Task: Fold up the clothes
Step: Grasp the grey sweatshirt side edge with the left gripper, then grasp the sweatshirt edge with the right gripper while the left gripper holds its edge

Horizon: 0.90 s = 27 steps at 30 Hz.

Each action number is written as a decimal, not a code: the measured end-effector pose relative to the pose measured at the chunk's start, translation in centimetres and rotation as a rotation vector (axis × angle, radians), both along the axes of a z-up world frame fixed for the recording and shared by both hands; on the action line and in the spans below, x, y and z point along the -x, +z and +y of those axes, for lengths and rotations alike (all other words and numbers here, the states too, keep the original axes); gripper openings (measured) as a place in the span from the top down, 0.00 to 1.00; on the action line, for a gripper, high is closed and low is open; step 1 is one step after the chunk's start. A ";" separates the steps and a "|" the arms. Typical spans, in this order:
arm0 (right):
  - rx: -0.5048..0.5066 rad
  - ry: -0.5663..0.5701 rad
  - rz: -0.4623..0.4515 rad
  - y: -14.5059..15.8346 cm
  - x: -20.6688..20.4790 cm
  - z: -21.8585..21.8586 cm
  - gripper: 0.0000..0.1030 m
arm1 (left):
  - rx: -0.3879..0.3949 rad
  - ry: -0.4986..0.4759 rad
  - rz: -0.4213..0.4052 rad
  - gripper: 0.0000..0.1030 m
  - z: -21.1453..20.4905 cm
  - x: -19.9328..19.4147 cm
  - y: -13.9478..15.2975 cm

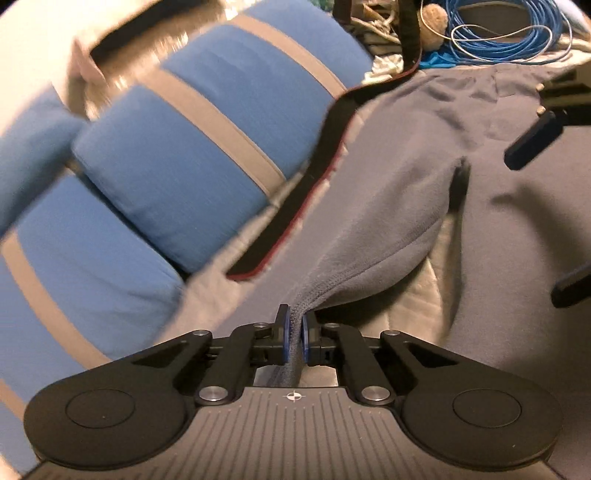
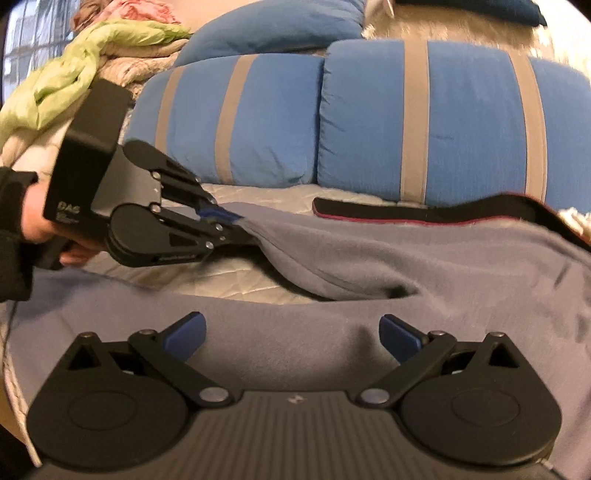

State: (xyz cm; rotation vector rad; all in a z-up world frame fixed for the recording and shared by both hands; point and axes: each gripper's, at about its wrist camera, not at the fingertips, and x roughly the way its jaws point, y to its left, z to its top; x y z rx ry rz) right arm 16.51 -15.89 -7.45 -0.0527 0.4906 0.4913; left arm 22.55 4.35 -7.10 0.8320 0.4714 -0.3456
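Quilted bed (image 2: 236,284) below, blue striped pillows (image 2: 436,122) behind — grey fleece garment (image 2: 424,266) spread across it. Left gripper (image 1: 294,332) clamped on a garment edge; right gripper (image 2: 291,338) wide apart above the fleece. Blue cable coil (image 1: 506,33) beyond.

Blue pillows (image 2: 436,110) with grey stripes far across the quilted bed cover (image 2: 236,284); black strap (image 2: 417,214) just before them; green cloth (image 2: 74,62) far left; coiled blue cable (image 1: 506,33) far right.
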 end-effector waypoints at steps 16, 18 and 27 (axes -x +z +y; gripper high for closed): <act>0.275 -0.069 -0.156 -1.6 -4.7 3.9 0.28 | 0.100 0.058 -0.089 0.94 0.5 -0.1 1.5; 0.309 -0.073 -0.174 -1.7 -4.6 4.2 0.36 | 0.103 0.061 -0.088 0.94 0.6 -0.1 1.5; 0.542 -0.088 -0.273 -3.1 -3.8 5.6 0.92 | 0.118 0.069 -0.081 0.94 0.7 -0.1 1.7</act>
